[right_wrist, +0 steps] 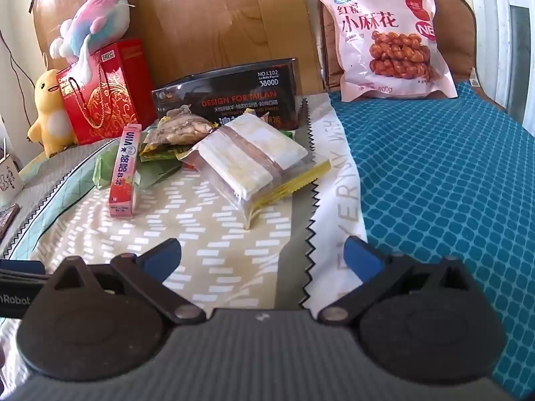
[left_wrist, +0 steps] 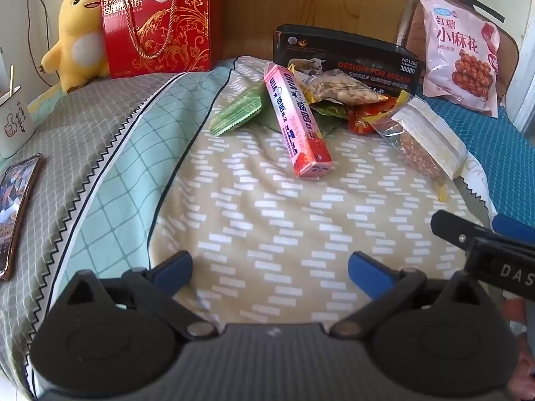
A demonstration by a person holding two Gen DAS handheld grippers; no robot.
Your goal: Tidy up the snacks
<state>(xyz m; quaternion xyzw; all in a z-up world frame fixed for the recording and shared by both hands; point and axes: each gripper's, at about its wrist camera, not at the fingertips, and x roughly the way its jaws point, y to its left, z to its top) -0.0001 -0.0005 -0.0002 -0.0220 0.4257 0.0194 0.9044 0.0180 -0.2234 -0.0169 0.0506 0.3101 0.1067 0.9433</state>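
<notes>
From where I sit, nothing looks sorted yet — I judge the task at its very start, with every snack left to place. The bed [right_wrist: 234, 234], under a soft quilted cover in beige, green check and grey, carries everything.

Largest first: the red gift box [left_wrist: 157, 30] of cashew biscuits stands upright at eleven o'clock in the left view, stiff glossy card with a rope handle. At one o'clock the pink snack bag [right_wrist: 388, 40], a puffy plastic pillow pack, leans upright against a brown cushion, well apart from the rest. The black box [right_wrist: 234, 90], flat rigid card, stands at twelve o'clock behind the heap.

The loose pile lies just in front of it: a clear crinkly peanut packet [right_wrist: 247, 163] with a pale label and yellow crimped edge, a long pink carton [left_wrist: 296, 123] — square-sided, lying flat, pointing toward me — a bag of pale nuts [left_wrist: 337, 88], red wrappers [left_wrist: 364, 117] and a green serrated sachet [left_wrist: 237, 112]. They overlap one another; which should go where I cannot tell.

My left gripper [left_wrist: 270, 267] and right gripper [right_wrist: 262, 257] both hover over bare cover at six o'clock, blue-tipped fingers spread wide, nothing between them.
</notes>
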